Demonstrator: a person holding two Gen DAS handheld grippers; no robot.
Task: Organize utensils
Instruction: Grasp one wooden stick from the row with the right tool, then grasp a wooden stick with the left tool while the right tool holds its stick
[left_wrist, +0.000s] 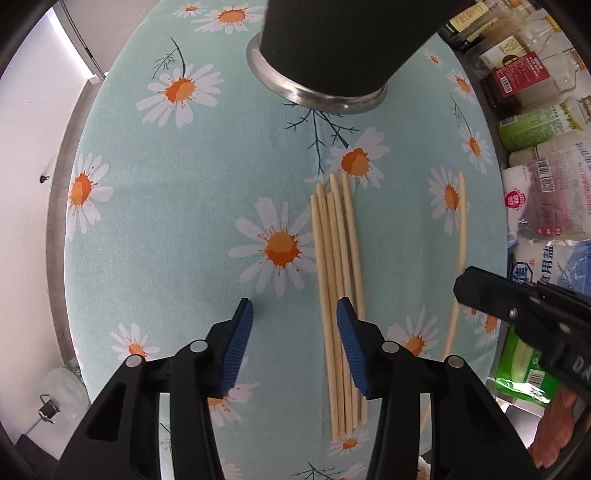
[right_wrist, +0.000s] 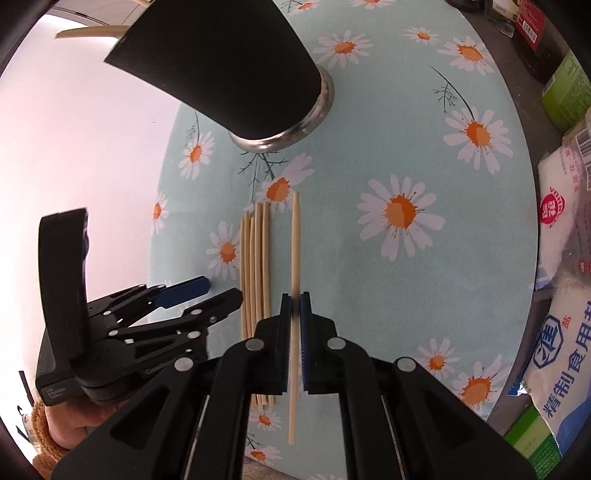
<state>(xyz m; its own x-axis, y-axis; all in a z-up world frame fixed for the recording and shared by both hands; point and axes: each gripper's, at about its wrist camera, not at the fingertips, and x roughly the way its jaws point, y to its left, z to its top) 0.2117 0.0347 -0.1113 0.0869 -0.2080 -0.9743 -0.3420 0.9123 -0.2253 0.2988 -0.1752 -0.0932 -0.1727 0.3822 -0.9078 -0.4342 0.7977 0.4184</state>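
Right gripper (right_wrist: 294, 299) is pinched on one thin, light, stiff, kinda slippery chopstick (right_wrist: 295, 240) near mid-length, other chopsticks (right_wrist: 255, 266) bundled at its 9 o'clock, holder cup (right_wrist: 236, 70) at 12, left gripper (left_wrist: 295, 314) wide, empty.

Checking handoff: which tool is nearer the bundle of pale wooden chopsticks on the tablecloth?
Left. The left tool is open, right at the bundle of pale wooden chopsticks; the right tool grips a single separate chopstick beside it.

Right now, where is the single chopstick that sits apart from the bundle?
In the right wrist view the single chopstick is clamped in the right gripper, just right of the chopstick bundle, pointing toward the black holder.
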